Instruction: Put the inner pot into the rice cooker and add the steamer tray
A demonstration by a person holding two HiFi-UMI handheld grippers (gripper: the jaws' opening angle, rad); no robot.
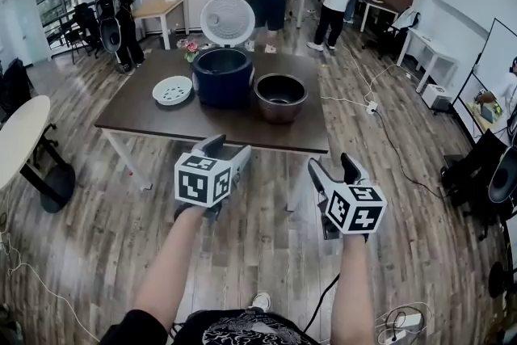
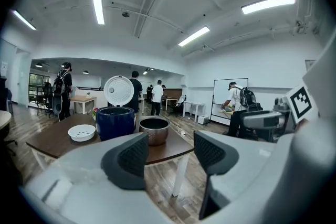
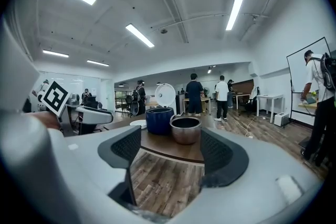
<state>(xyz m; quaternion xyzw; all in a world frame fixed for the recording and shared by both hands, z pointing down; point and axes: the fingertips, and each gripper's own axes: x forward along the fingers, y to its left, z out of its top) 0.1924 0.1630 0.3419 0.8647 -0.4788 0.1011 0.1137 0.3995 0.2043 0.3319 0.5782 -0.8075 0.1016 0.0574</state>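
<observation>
Inner pot [image 1: 280,97] upright, mouth up, right of rice cooker [image 1: 222,77] | steamer tray [image 1: 172,90] left | our left gripper [image 1: 228,148], right gripper [image 1: 334,168]: fingers wide, empty

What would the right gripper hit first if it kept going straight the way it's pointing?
Probably the pot: it shows between the open fingers of the right gripper, with only bare floor before it. Depth is unclear, so the near edge of the table could come first.

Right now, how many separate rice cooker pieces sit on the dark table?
3: the blue cooker body with its lid up, the metal inner pot to its right, the white steamer tray to its left. None seems hidden.
</observation>
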